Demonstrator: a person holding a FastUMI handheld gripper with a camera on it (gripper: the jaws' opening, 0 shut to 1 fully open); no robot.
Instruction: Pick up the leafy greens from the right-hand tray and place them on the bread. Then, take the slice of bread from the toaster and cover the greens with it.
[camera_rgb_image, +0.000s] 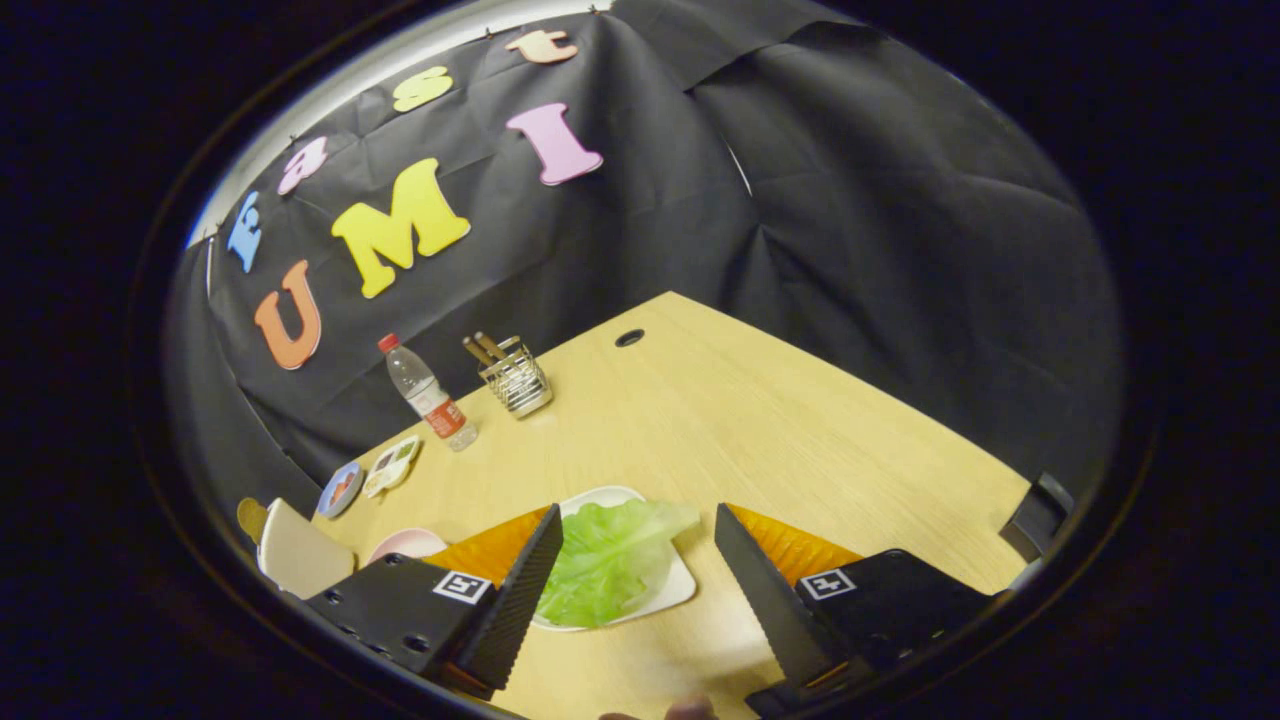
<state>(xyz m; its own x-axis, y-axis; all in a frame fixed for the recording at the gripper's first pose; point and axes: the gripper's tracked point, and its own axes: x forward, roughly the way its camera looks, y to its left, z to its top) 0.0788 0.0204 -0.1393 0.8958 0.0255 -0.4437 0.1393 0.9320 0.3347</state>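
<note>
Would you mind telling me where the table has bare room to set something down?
The widest bare stretch of the table lies beyond the open gripper, from the white tray of leafy greens toward the cable hole. It is crowded by the water bottle, wire utensil holder, small dishes and toaster.

Cam rides tongs (638, 560), high, tilted down over table (800, 440).

No legible text: water bottle (432, 394) has a red label too small to read, and the tool (637, 565), fingers spread wide, carries square b/w marker tags w/o readable characters.
</note>
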